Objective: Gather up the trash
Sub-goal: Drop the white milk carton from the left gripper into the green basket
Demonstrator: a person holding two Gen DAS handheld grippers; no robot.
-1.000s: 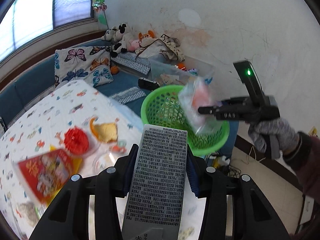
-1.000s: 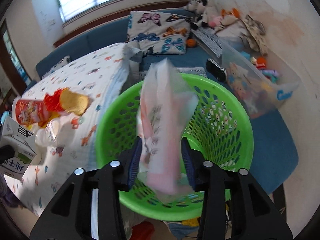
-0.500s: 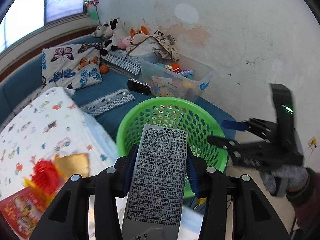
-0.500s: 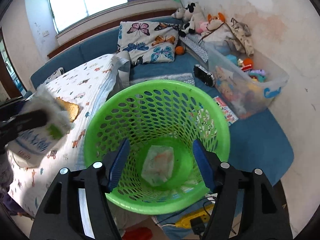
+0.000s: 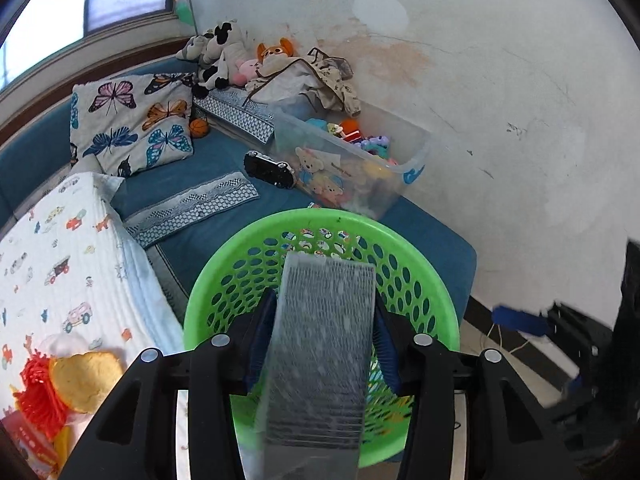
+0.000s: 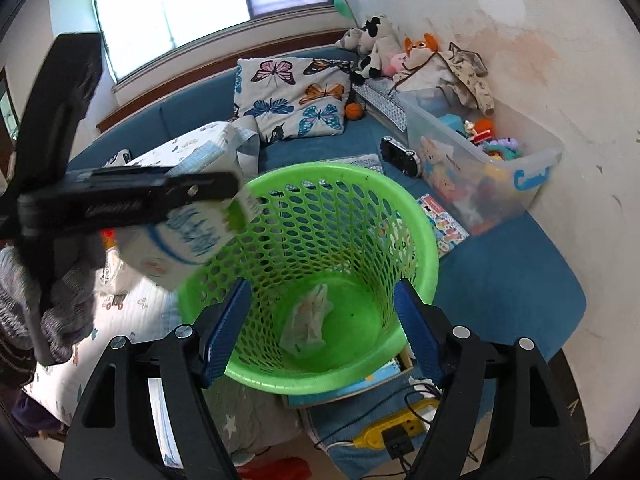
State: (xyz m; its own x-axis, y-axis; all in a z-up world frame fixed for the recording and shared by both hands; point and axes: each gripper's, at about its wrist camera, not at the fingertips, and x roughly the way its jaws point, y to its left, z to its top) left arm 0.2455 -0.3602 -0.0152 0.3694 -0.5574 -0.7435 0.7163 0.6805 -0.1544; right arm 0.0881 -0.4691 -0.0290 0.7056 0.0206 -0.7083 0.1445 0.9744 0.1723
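The carton (image 5: 320, 352) I carry sits between my left gripper's (image 5: 320, 344) blue pads over the green basket's (image 5: 420, 272) rim; those jaws have just been easing apart, and I cannot tell whether they grip. A crumpled wrapper (image 6: 308, 320) lies on the basket floor. My right gripper (image 6: 320, 332) has just been opening and stands apart, empty.
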